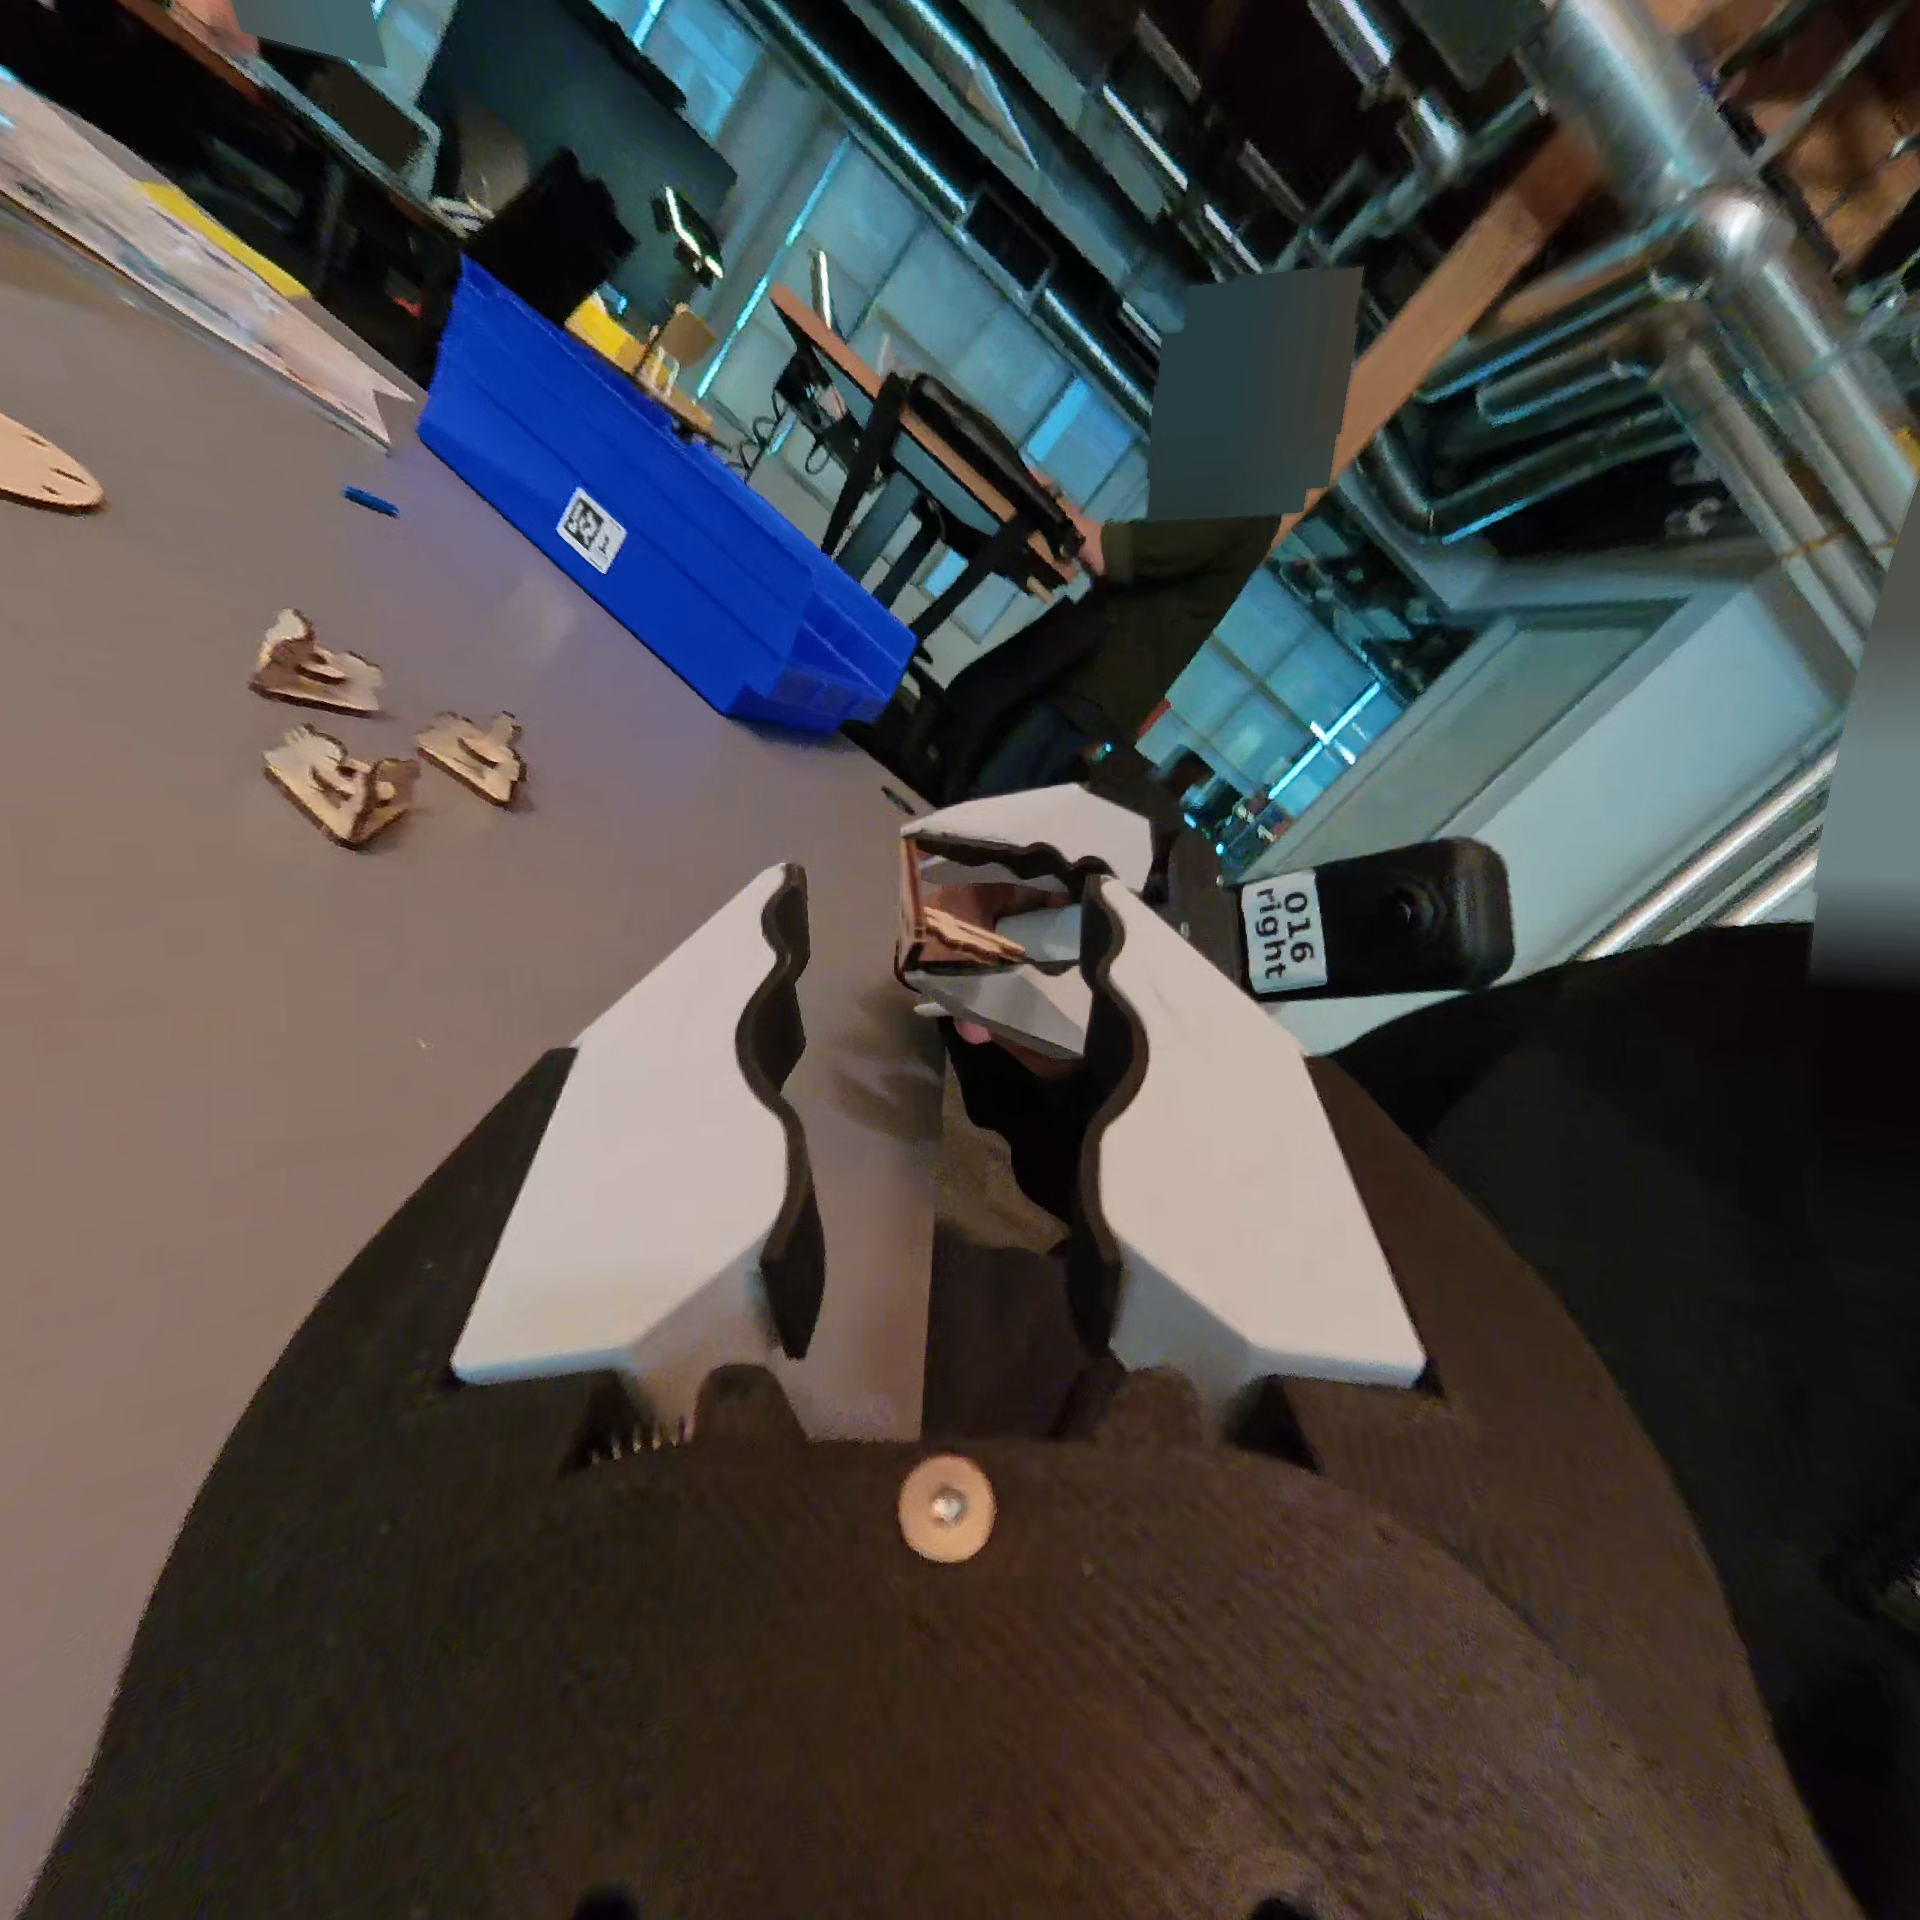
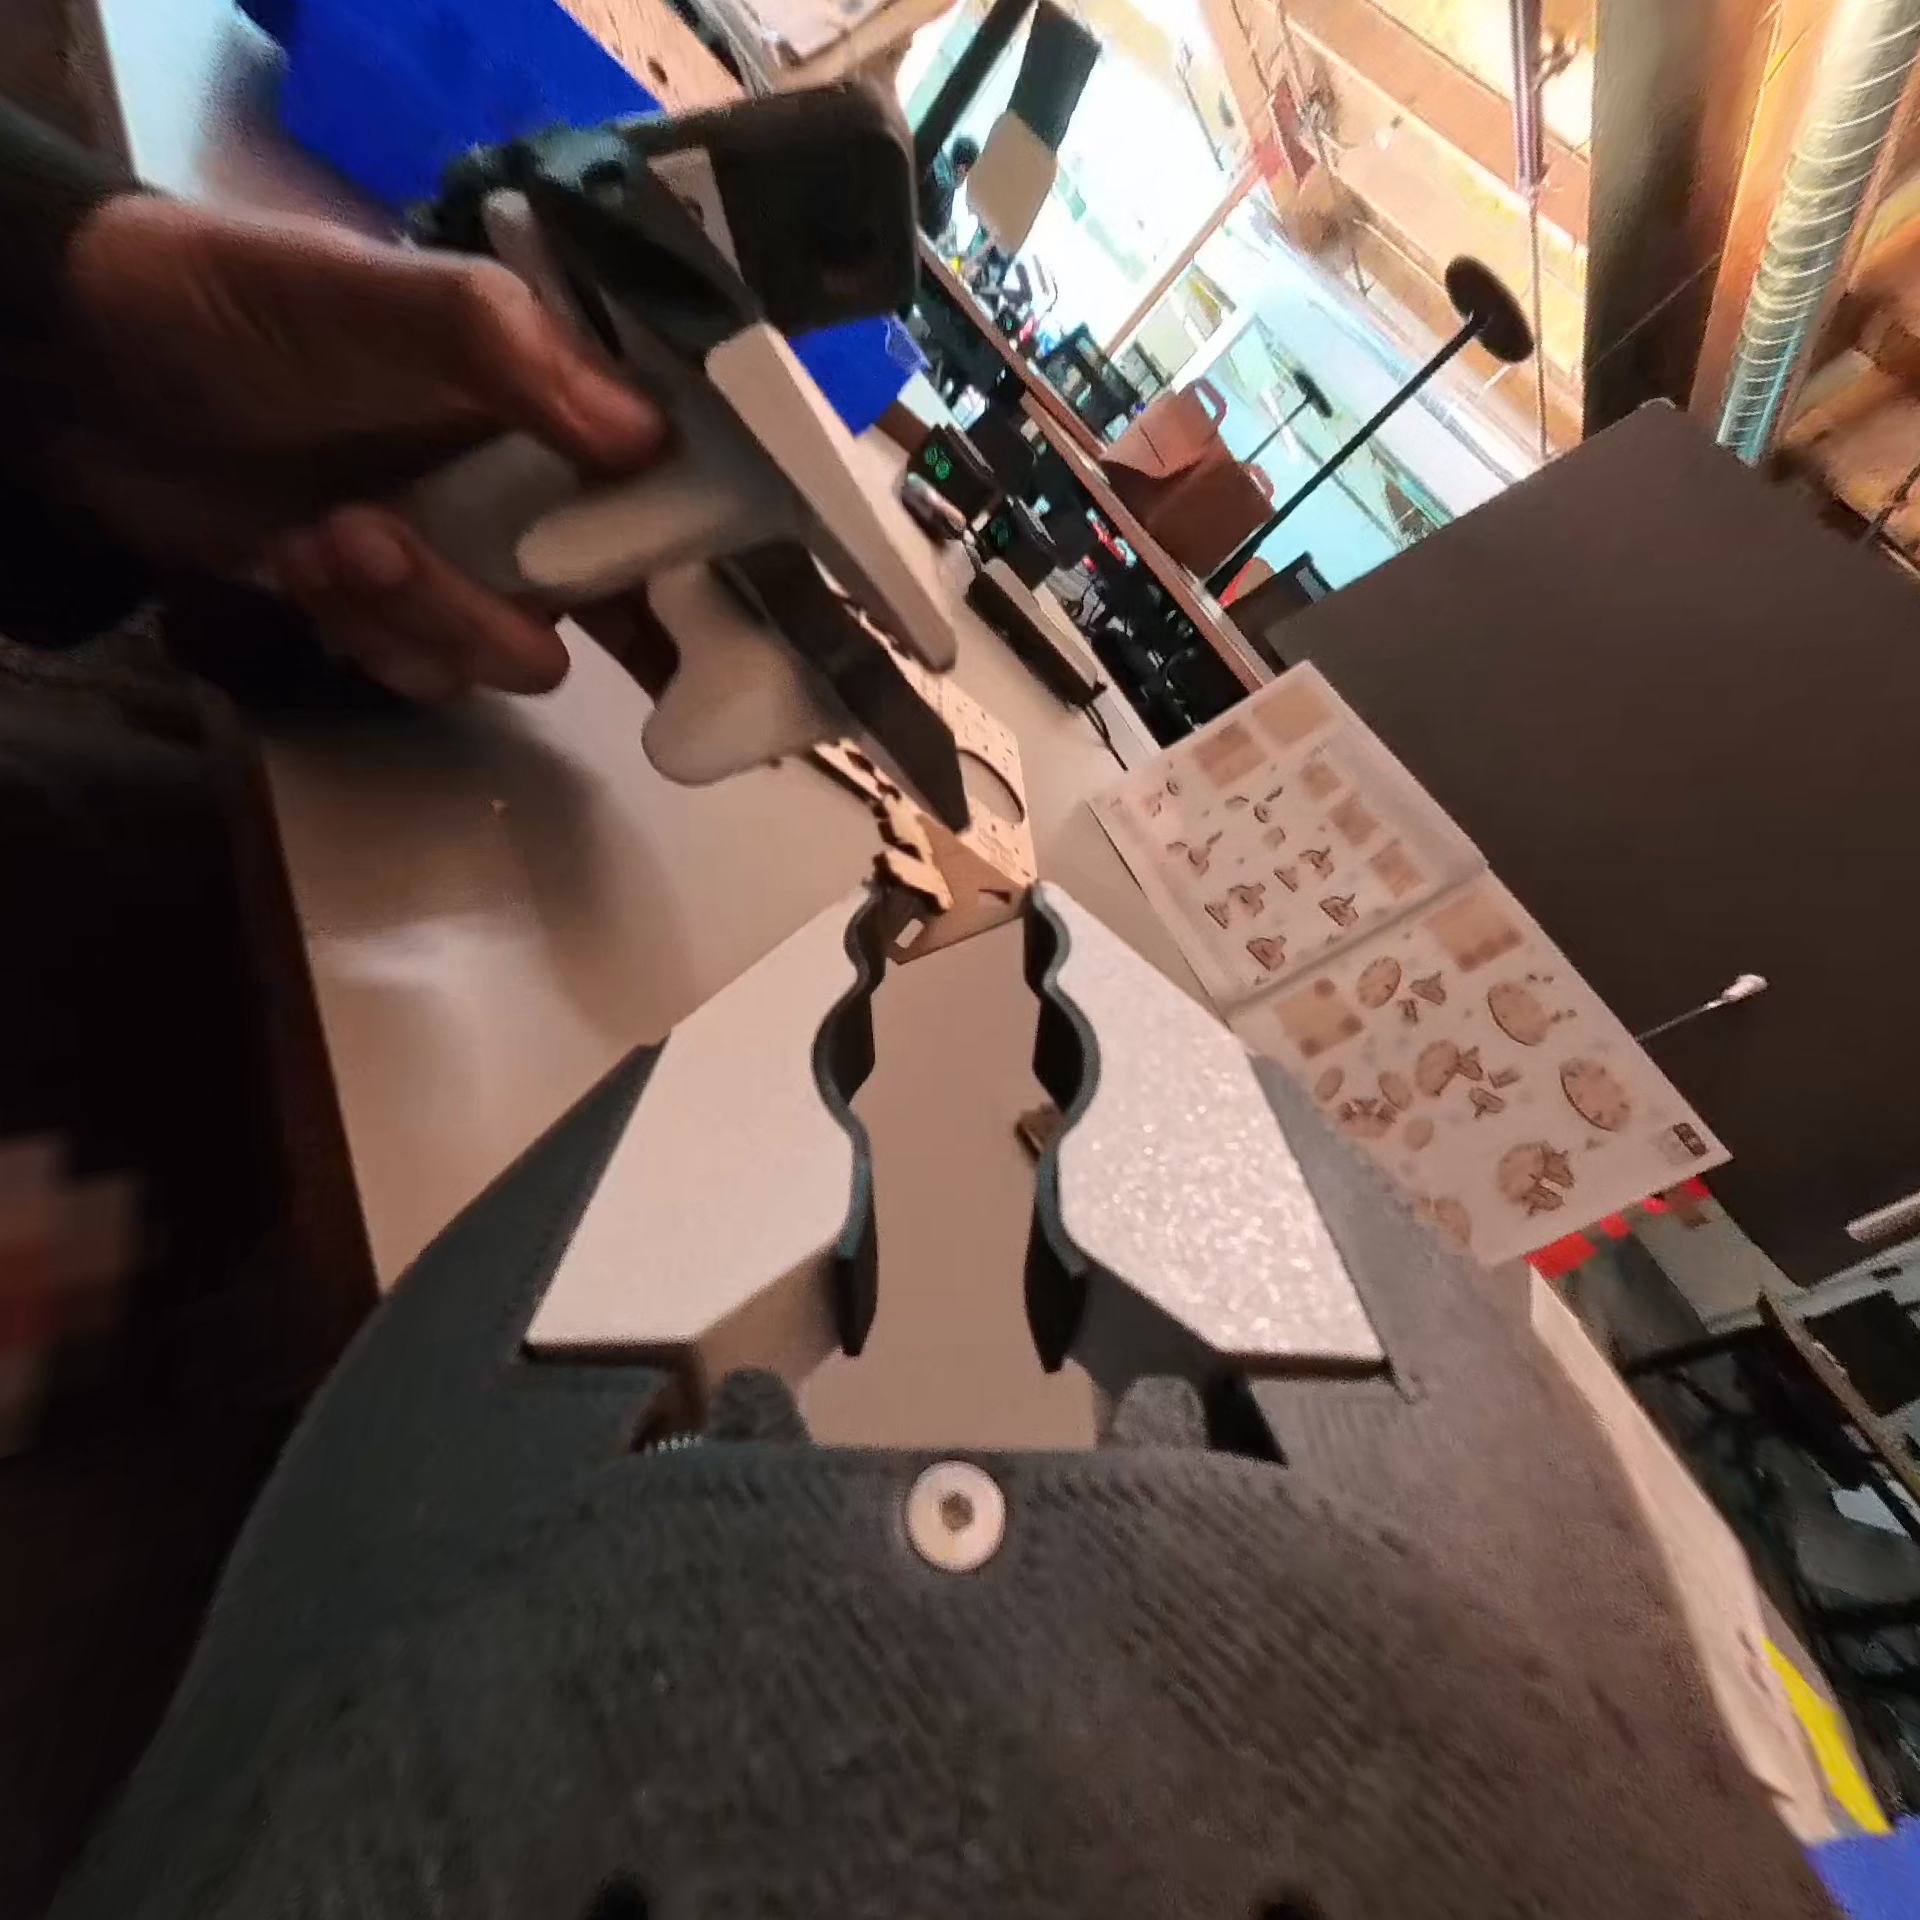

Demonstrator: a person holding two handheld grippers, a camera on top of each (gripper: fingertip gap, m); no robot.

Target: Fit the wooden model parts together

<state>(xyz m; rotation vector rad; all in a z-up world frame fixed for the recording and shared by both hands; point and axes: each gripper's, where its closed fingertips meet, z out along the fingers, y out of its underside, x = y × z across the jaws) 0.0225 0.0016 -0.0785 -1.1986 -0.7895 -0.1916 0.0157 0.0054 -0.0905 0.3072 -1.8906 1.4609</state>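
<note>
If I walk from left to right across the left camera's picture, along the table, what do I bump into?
Round wooden disc → three small wooden pieces → blue bin → right gripper, its fingers shut on a wooden assembly → its black camera.

**Two hand-held grippers: grey fingers, black bodies**

The left gripper [image 1: 940,904] has two pale grey, wedge-shaped fingers [image 1: 665,1122], each lined on its inner face with a wavy black pad; they sit in a black, finely ribbed body with a round silver washer and screw [image 1: 945,1507] at its middle; a small coiled spring shows at the foot of one finger. The right gripper [image 2: 951,914] is built alike, with a pale washer [image 2: 954,1515] in its textured dark body; seen from the left wrist view it carries a black camera block [image 1: 1423,914] bearing a white label; a dark sleeve [image 2: 42,208] covers the person's wrist.
</note>
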